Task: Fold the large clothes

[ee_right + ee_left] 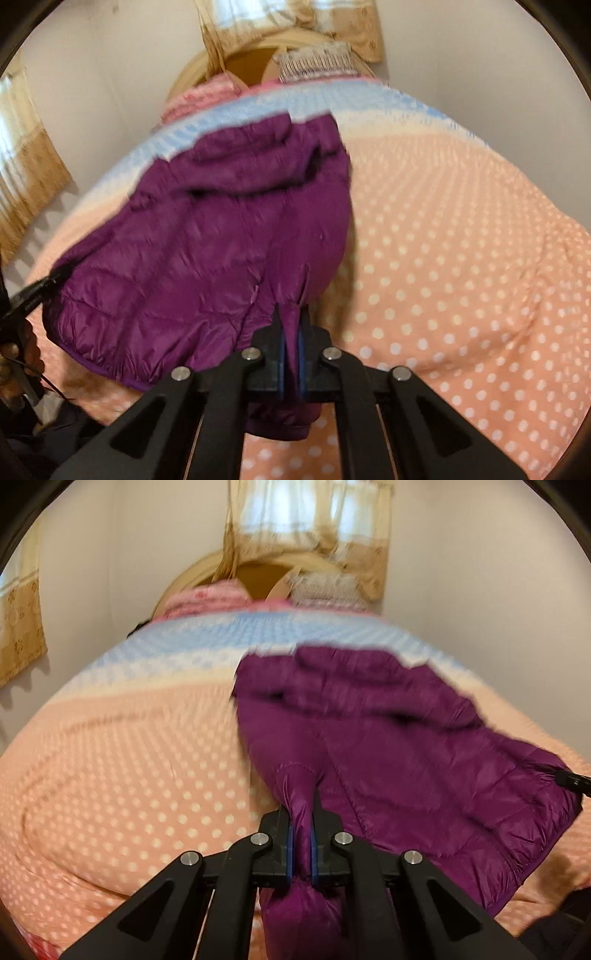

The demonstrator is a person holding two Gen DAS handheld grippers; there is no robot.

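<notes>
1. Fingers: your left gripper point(302, 834) is clamped tight on a bunched fold of the purple puffer jacket point(369, 720); fabric bulges out on both sides of the blue pads point(290, 853). Your right gripper point(291, 354) is clamped on another bunch of the same jacket point(221, 229), with a cuff-like end hanging below the jaws.
2. Jacket position: it lies spread on the peach polka-dot bedspread point(129, 775), far end reaching the blue band near the pillows point(325, 587). Its near edge is raised in your two grips.
3. Step in hand, as I read it: carrying the near edge to start a fold.
4. Keep both grippers level with each other. If one leads, the fold line will likely skew.
5. Keep the span between your grips taut but not stretched; slick quilted fabric probably slides on itself.
6. Both frames are blurred, so slowing down before laying the edge seems wise.
7. Watch the bunches in the jaws. Thick padding may creep out; keep the grips closed until the fabric rests flat.
8. Lay the edge down along the jacket's far part, then let go.
9. The left gripper point(33, 291) shows at the jacket's corner in the right wrist view; use it to judge alignment.
</notes>
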